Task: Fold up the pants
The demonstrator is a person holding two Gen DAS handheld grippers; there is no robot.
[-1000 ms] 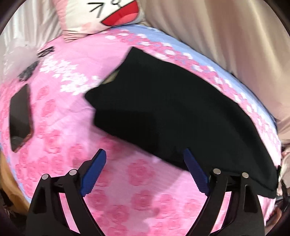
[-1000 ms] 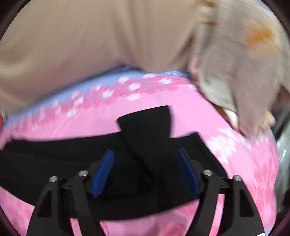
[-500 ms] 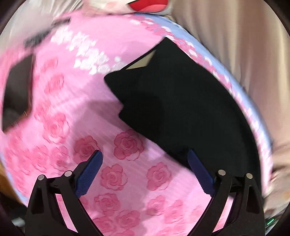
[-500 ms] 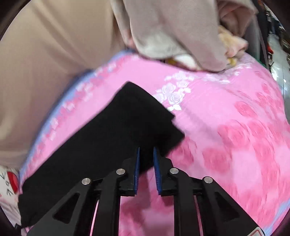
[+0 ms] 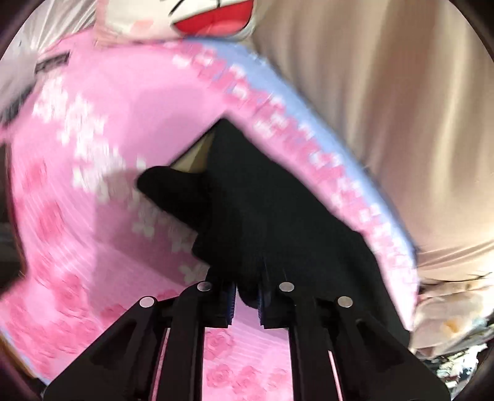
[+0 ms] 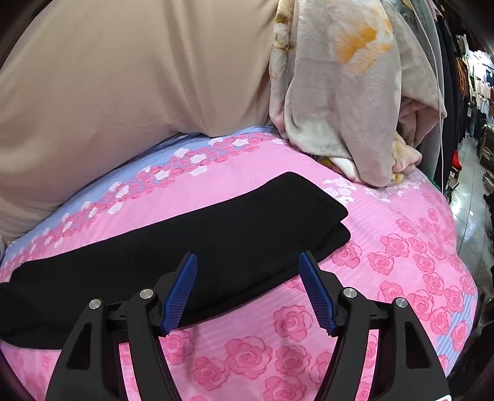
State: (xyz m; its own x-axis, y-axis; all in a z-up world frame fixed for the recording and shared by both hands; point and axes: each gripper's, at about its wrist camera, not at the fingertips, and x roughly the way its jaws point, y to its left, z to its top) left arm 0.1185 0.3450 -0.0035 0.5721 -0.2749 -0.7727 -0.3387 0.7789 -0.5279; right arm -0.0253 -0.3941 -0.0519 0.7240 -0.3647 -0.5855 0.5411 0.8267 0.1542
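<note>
On the pink sheet (image 6: 401, 253), black pants (image 6: 216, 234) in left tongs (image 5: 247, 300).

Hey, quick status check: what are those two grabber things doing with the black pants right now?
Left gripper shut on black fabric pants, bunching one end. Right gripper opening, nothing between its fingers, pants flat on the pink rose-print bedsheet. Nothing in the way.

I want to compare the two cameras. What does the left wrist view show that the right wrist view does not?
Only the left wrist view shows the left gripper shut on a bunched edge of the black pants, and a cartoon pillow.

Only the right wrist view shows the right gripper, jaws opening with nothing between the pads, and a beige flowered blanket.

Both show the pants on the pink rose bedsheet and a beige curtain.
</note>
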